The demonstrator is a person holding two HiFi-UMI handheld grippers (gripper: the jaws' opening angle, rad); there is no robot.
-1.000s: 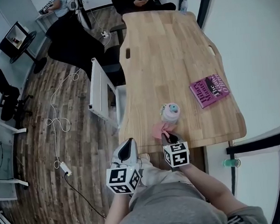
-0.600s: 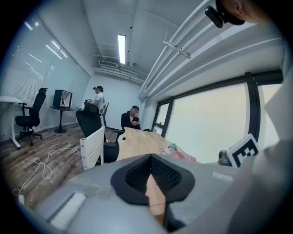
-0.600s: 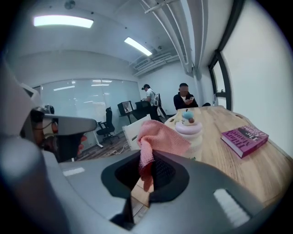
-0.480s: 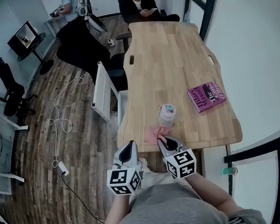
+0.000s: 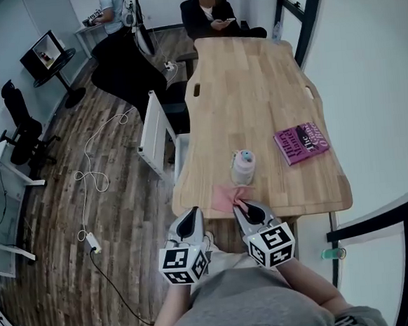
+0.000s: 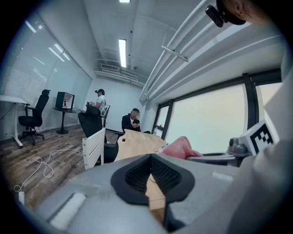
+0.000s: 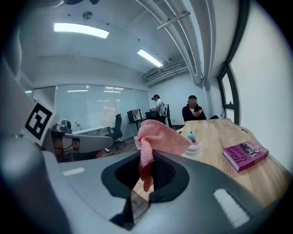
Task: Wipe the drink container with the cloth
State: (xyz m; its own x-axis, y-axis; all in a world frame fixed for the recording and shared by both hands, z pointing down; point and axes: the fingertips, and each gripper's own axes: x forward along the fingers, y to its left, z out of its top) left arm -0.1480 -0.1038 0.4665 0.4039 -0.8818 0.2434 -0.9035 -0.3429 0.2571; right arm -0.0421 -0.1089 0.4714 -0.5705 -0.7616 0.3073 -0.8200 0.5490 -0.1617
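Note:
The drink container [image 5: 244, 166], a pale bottle with a pink and blue lid, stands upright on the wooden table [image 5: 254, 84] near its front edge. It also shows in the right gripper view, the container [image 7: 192, 141] just beyond the cloth. My right gripper [image 5: 245, 209] is shut on the pink cloth [image 5: 227, 195], which bunches up out of the jaws in front of the bottle and clear of it. The cloth [image 7: 158, 136] fills the middle of the right gripper view. My left gripper [image 5: 191, 222] is shut and empty, off the table's front left corner.
A magenta book [image 5: 301, 142] lies on the table to the right of the bottle. A white chair [image 5: 154, 134] stands at the table's left side. A person [image 5: 213, 10] sits at the far end. Cables [image 5: 93, 181] trail over the wood floor.
My right gripper has drawn back toward me with the cloth, away from the bottle. The left gripper has barely moved. The head view has shifted.

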